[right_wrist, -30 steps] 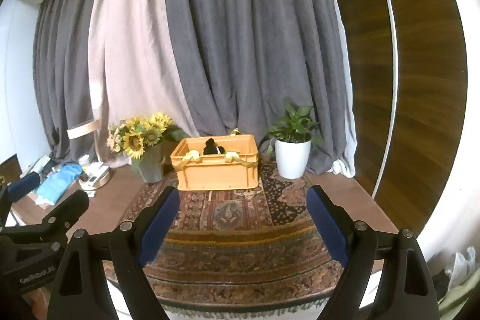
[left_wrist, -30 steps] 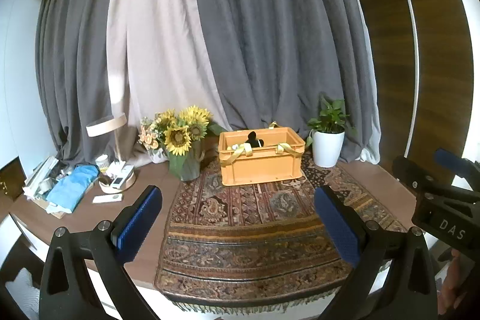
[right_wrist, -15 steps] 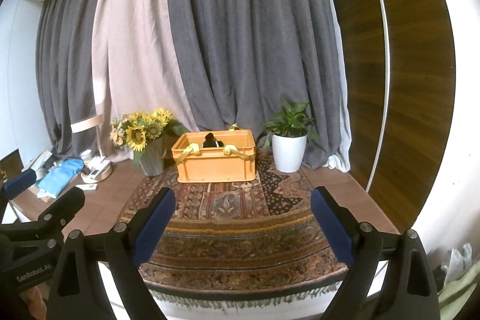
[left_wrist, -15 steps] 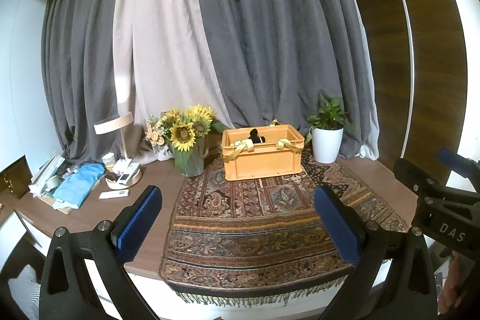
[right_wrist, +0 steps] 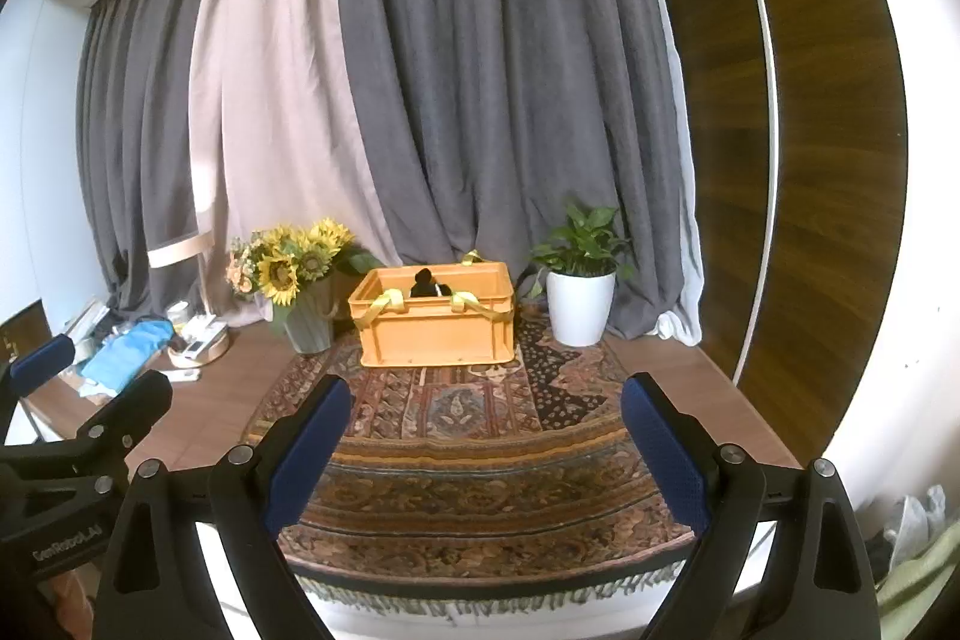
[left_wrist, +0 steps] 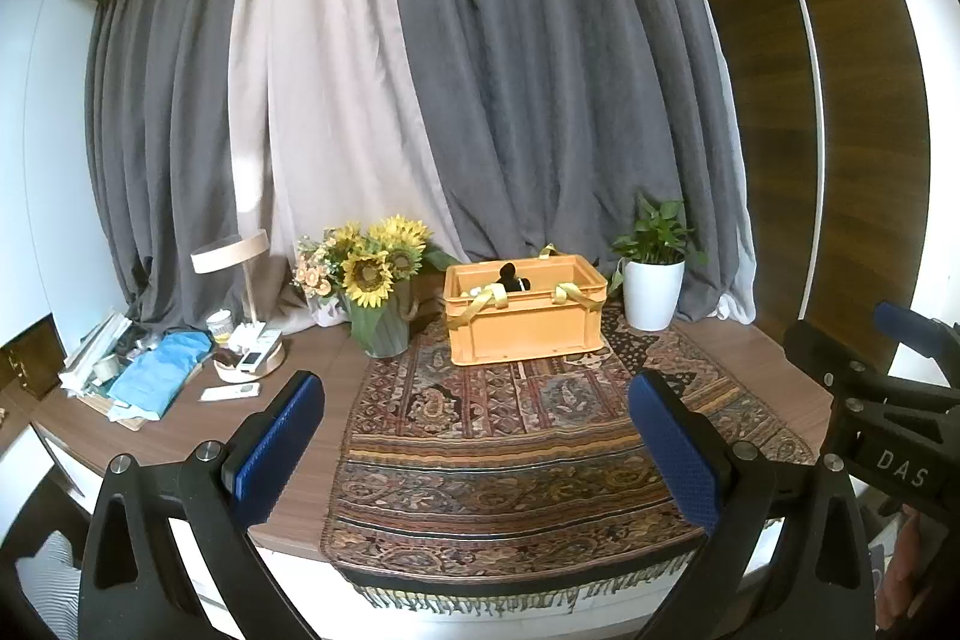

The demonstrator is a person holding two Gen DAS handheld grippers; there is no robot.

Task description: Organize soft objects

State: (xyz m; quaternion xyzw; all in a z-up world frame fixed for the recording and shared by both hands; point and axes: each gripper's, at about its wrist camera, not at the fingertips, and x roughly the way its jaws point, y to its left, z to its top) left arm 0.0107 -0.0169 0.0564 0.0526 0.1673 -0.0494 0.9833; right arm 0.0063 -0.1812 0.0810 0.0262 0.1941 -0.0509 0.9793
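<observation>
Flanking the orange crate, sunflowers and potted plant; both grippers gape empty.

Ahead of your tongs you are looking at an orange crate with pale yellow straps — something black is showing above its rim. Under it, the rug is showing reds, browns and gold in ornate bands. Left of the crate yellow sunflowers are glowing; right of it, a green plant in a white pot. Behind, grey and beige curtains are hanging. Your left gripper and right gripper are showing blue pads on black.
</observation>
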